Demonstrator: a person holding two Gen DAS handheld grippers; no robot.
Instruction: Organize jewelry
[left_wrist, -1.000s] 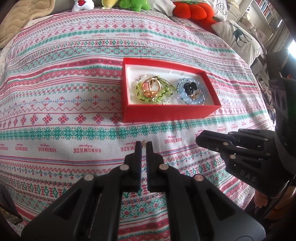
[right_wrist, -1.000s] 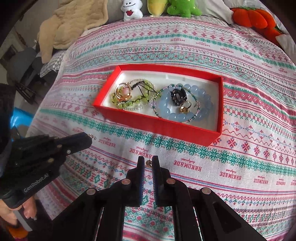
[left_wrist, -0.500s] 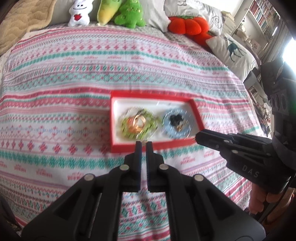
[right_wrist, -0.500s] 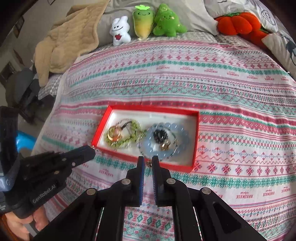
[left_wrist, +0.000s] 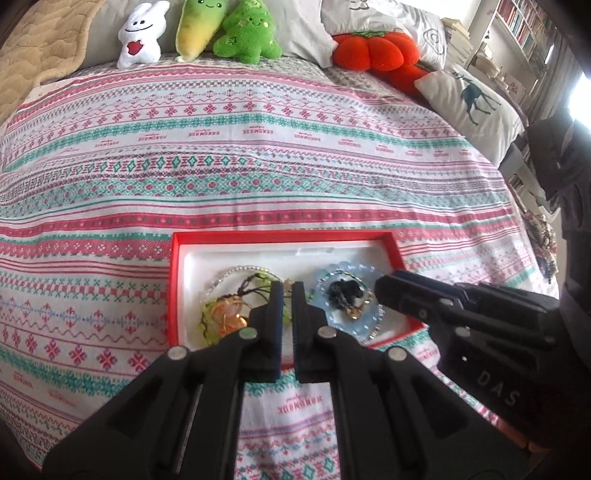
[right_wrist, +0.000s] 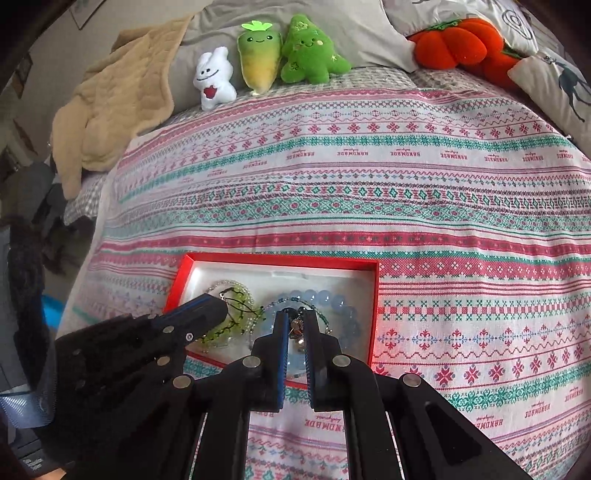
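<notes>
A red box (left_wrist: 177, 288) with a white lining lies on the patterned bedspread; it also shows in the right wrist view (right_wrist: 373, 317). Inside are a green bead bracelet (left_wrist: 210, 317) with gold rings on the left and a blue bead bracelet (right_wrist: 332, 301) with a black piece (left_wrist: 345, 291) on the right. My left gripper (left_wrist: 287, 288) hovers over the box middle, jaws nearly together; a small item between them cannot be made out. My right gripper (right_wrist: 295, 319) is shut on a small earring (right_wrist: 295, 325) above the blue bracelet.
Plush toys (right_wrist: 258, 55) and an orange pumpkin cushion (left_wrist: 373, 50) line the head of the bed. A beige blanket (right_wrist: 110, 110) lies at the far left. A deer-print pillow (left_wrist: 476, 99) sits at the right. The bed edge falls away on the left (right_wrist: 85, 221).
Both grippers have risen and moved forward from the bedspread in front of the box to over the box. The right gripper still carries the small earring.
</notes>
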